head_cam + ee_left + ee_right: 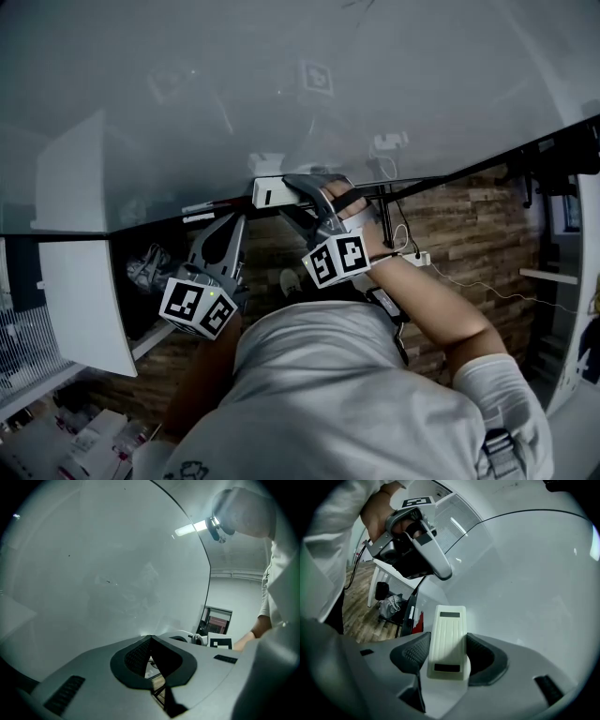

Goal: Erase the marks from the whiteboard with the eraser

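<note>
One eraser [447, 637] sits clamped in your right gripper [449, 660] by the whiteboard [525, 573], left gripper [151, 656] closed empty; wiping seems in hand, so press flat over faint specks [108, 581].

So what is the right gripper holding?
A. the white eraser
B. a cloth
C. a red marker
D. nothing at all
A: in the right gripper view, the right gripper has its two jaws closed on the sides of the white ribbed eraser, with the whiteboard just beyond it.
</note>
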Demonstrator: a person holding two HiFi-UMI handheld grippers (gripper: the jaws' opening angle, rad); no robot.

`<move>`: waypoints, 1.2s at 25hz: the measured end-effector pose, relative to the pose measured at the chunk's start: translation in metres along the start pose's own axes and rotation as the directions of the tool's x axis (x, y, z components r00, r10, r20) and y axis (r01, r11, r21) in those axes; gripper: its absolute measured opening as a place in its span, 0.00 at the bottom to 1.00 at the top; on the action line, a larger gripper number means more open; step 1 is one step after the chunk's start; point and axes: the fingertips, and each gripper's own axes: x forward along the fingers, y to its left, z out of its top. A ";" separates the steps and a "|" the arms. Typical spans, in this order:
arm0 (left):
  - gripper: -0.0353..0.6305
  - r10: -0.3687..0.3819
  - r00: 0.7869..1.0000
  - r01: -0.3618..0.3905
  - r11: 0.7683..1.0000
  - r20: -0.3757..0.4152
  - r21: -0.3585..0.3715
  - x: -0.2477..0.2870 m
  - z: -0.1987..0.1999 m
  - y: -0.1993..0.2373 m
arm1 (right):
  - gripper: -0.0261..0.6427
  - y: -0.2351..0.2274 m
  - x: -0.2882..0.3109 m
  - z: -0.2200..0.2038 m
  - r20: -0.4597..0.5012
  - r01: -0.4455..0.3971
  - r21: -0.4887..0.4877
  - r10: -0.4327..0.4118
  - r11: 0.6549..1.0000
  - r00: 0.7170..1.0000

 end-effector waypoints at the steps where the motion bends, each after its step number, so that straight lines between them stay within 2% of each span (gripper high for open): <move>1: 0.06 0.002 1.000 -0.002 1.000 -0.002 -0.002 0.001 -0.002 0.002 | 0.41 0.003 0.003 -0.003 -0.001 -0.009 -0.001 0.009 1.000 1.000; 8: 0.06 0.024 0.999 -0.025 1.000 -0.025 -0.013 0.003 -0.007 0.010 | 0.41 0.019 0.018 -0.016 -0.016 -0.057 0.004 0.057 0.998 0.998; 15: 0.06 0.019 1.000 -0.019 1.000 -0.015 -0.012 -0.004 -0.006 0.010 | 0.41 0.016 0.014 -0.013 -0.013 -0.052 0.004 0.052 0.999 0.999; 22: 0.06 -0.016 1.000 0.015 1.000 0.017 0.013 -0.009 0.003 -0.002 | 0.41 -0.011 -0.010 0.003 0.005 0.027 -0.011 -0.027 1.000 1.000; 30: 0.06 -0.040 0.999 0.040 0.999 0.025 0.026 -0.010 0.013 -0.009 | 0.41 -0.063 -0.050 0.026 0.029 0.145 -0.061 -0.143 0.988 0.989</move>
